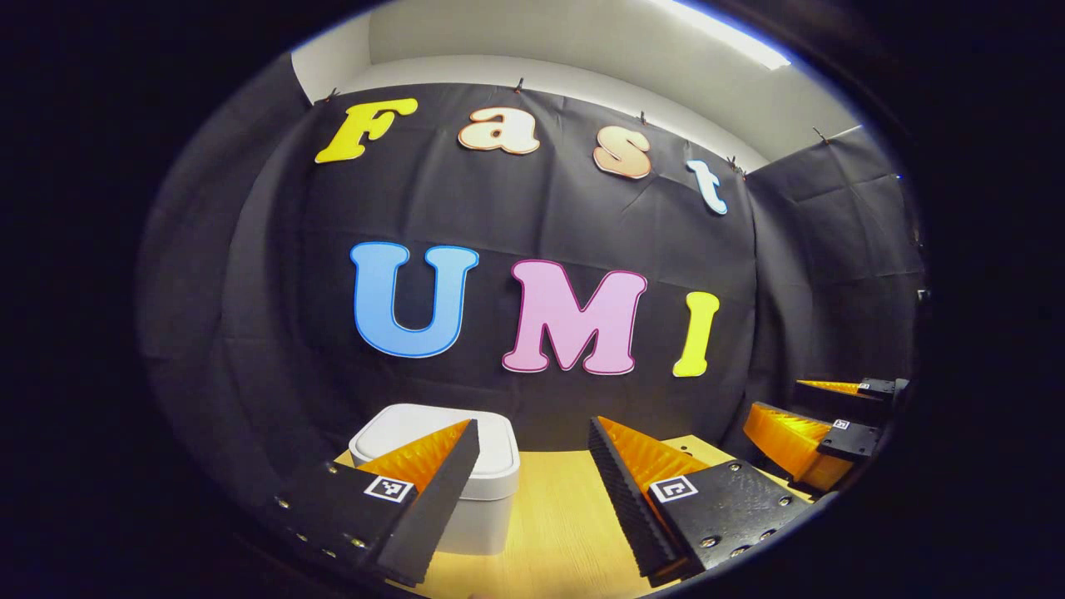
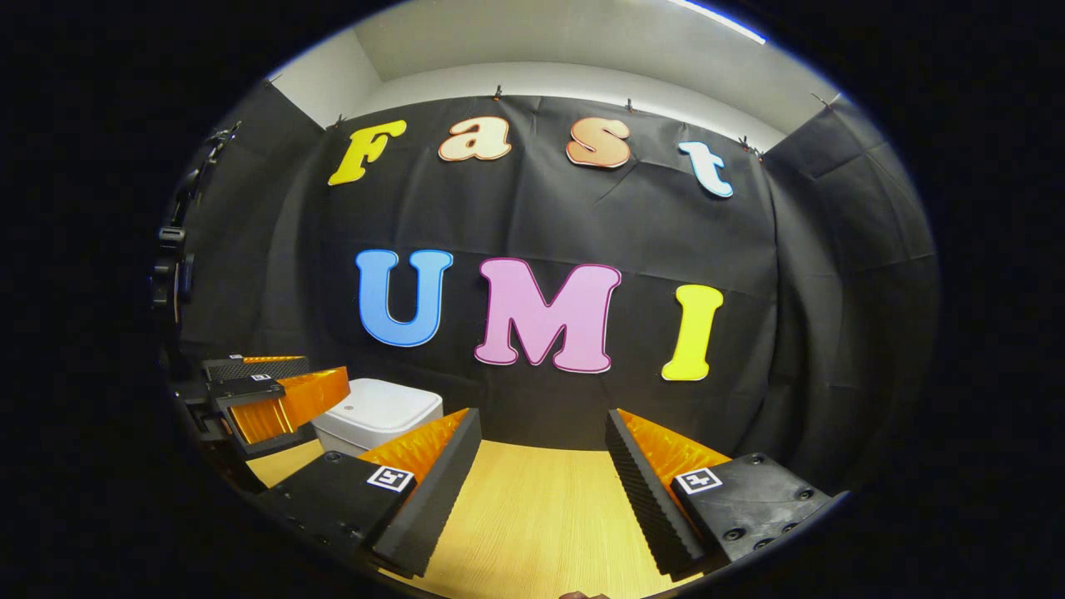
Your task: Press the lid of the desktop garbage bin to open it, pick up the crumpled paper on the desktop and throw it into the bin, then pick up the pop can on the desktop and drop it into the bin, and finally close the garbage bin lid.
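Lid-pressing is judged to be the step in hand, since the garbage bin [image 1: 437,474] is seen in the left gripper view with its lid [image 1: 428,434] flat and shut, standing on the wooden surface [image 1: 557,532] close before the booth wall. The left claw [image 1: 532,462] is held released, its fingers spread wide with nothing between them; the near finger [image 1: 433,491] overlaps the bin's front corner in the picture, though whether it touches cannot be told. Off to the far side from the bin, at the picture's edge, the right claw [image 1: 819,424] is caught, also spread. In the right gripper view the bin [image 2: 374,416] is found beyond and to the side of the right claw [image 2: 541,453], whose fingers are parted and empty above bare surface [image 2: 532,516]; the left claw [image 2: 266,391] is seen just beside the bin, at about the height of its lid [image 2: 384,405], apparently short of contact. Neither crumpled paper nor pop can is made out from these pictures, so their places cannot be given. For the press to be done well, one finger of the left claw would best be brought down squarely on the lid, near the edge where the catch is likely set, with a short firm push straight downward so the light bin is not shoved across the surface, then lifted clear at once so the lid is free to spring up.
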### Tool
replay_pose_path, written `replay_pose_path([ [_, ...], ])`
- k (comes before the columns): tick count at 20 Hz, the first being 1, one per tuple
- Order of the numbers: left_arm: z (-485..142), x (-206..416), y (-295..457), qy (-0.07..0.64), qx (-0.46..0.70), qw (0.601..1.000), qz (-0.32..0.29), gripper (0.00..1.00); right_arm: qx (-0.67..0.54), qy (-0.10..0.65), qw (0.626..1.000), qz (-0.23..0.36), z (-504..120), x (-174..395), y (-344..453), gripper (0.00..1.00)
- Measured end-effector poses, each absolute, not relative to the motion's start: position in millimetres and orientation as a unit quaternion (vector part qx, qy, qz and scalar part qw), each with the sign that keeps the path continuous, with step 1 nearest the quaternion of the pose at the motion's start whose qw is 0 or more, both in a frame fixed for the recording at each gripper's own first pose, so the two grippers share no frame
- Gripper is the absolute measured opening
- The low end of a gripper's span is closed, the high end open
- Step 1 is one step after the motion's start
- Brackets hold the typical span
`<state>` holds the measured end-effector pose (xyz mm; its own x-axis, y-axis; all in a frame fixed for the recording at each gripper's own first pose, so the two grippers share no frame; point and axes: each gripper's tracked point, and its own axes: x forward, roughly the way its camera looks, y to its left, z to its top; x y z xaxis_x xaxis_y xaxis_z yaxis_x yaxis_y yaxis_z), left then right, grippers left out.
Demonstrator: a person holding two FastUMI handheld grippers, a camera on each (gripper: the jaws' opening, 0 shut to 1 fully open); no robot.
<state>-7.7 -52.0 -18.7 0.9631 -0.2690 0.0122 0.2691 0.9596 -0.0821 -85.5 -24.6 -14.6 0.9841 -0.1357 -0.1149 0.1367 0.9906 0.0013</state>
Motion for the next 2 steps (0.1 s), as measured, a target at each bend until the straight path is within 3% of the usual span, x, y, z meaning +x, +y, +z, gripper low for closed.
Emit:
replay_pose_path([
  [2, -17.3, -7.7, -55.4, -0.003, -0.044, 0.989, -0.14, 0.88, 0.003, 0.058, 0.996, -0.073, -14.9, -85.9, -27.1, 0.98],
])
